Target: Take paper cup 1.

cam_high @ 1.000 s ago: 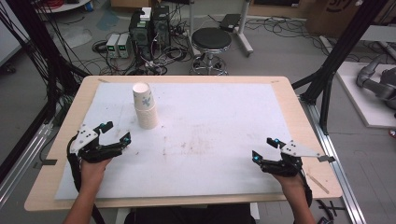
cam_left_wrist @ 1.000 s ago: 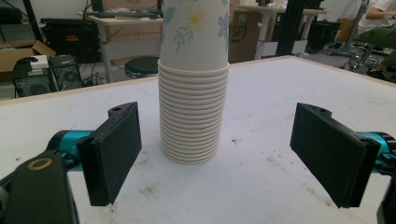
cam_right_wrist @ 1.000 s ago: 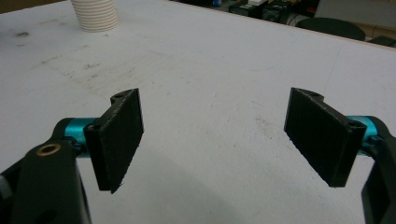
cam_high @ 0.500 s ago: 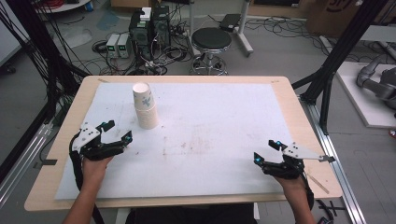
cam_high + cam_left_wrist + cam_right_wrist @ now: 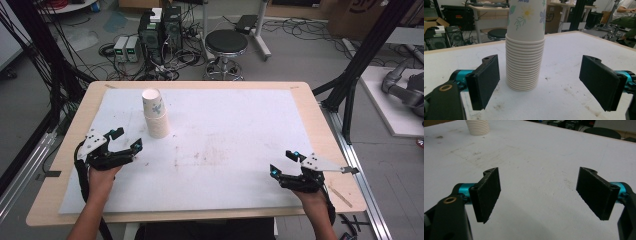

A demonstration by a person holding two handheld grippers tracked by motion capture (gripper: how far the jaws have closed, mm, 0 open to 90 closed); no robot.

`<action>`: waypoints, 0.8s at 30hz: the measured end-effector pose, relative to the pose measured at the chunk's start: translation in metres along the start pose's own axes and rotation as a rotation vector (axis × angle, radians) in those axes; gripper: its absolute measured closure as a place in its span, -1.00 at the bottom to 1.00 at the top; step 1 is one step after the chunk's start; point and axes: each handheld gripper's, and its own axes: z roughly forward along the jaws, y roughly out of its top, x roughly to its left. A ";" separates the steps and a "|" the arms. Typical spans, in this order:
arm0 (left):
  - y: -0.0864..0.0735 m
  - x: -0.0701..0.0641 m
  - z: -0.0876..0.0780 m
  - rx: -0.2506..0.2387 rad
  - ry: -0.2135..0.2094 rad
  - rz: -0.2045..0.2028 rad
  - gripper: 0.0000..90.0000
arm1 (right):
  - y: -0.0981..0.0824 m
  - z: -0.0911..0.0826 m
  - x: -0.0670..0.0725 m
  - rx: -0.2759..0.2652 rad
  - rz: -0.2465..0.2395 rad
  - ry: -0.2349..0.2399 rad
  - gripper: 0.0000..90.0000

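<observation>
Paper cup stack ahead of my left tongs, nothing gripped yet.

High view: cup stack stands upright on the bench, near my left tongs; right tongs well apart. Left gripper view: tongs spread wide and empty; cups look light, thin and crushable, so I'd squeeze the ribbed rims gently; floral print, lettering cut off. Right gripper view: tongs spread, empty.

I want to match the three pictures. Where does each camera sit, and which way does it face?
High view: above the table's near edge, facing forward and down; both forearms, left gripper, right gripper.
Left gripper view: on that gripper, facing the cup stack; open jaws.
Right gripper view: faces across the table; open jaws.
All share the cups.
</observation>
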 end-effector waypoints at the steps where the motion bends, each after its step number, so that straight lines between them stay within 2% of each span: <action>1: 0.001 0.000 0.000 -0.001 0.003 0.003 -0.63 | 0.000 0.000 0.000 0.000 0.000 0.001 -0.55; 6: 0.008 0.003 0.001 -0.016 -0.001 -0.019 -0.63 | 0.001 0.001 0.001 0.000 0.001 0.003 -0.55; 11: 0.030 0.005 0.008 -0.010 -0.038 -0.028 -0.63 | 0.001 0.001 0.001 -0.004 0.000 0.000 -0.55; 14: 0.042 0.006 0.017 0.011 -0.051 -0.010 -0.64 | 0.002 0.002 0.001 -0.002 -0.001 0.002 -0.55; 24: 0.076 0.010 0.038 0.022 -0.062 -0.013 -0.65 | 0.002 0.003 0.002 0.003 -0.007 0.008 -0.55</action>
